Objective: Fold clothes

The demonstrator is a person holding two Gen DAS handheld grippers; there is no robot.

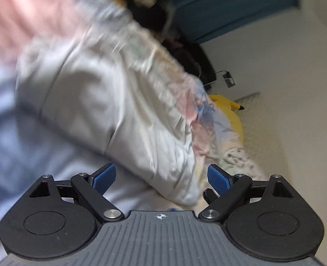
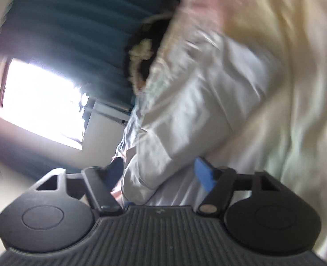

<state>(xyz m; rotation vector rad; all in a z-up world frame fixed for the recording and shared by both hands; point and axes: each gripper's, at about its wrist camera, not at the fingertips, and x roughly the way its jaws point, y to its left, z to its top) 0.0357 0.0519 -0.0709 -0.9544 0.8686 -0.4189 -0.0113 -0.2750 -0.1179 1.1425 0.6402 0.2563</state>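
Two grippers, left gripper [image 1: 161, 178] jaws wide (empty), right gripper [image 2: 161, 174] jaws wide, white garment [image 2: 199, 110] apparently between them.

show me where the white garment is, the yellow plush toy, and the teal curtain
white garment [image 1: 110, 102], left wrist view, its broad middle panel
yellow plush toy [image 1: 224, 102], left wrist view, its head
teal curtain [image 2: 79, 22], right wrist view, its folds

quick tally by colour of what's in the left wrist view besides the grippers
white: 1, the white garment
yellow: 1, the plush toy
teal: 1, the curtain
pink and blue: 1, the pastel bedding
black: 1, a blurred dark heap, kind unclear
total: 5
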